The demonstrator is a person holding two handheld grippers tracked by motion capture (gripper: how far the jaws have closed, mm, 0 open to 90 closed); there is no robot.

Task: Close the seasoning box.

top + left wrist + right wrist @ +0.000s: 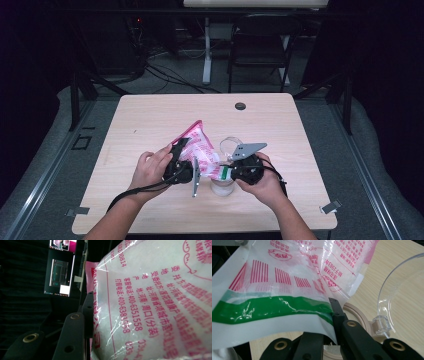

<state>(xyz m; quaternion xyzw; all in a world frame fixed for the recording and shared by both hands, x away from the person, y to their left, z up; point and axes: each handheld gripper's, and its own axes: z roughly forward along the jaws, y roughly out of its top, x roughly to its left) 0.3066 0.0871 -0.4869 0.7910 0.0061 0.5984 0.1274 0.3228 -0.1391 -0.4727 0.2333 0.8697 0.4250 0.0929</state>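
Note:
A clear plastic bag of white granules with pink print hangs tilted over the middle of the table. My left gripper is shut on the bag's body; one of its fingers presses on the side of the bag. My right gripper is shut on the low end of the bag, by the green strip, its jaws pinching the film. Under that end stands a clear jar with a beige rim and a clear flip lid swung open.
The wooden table has a black grommet near its far edge. A folding chair and a white table leg stand beyond it. A lit monitor hangs in the dark background.

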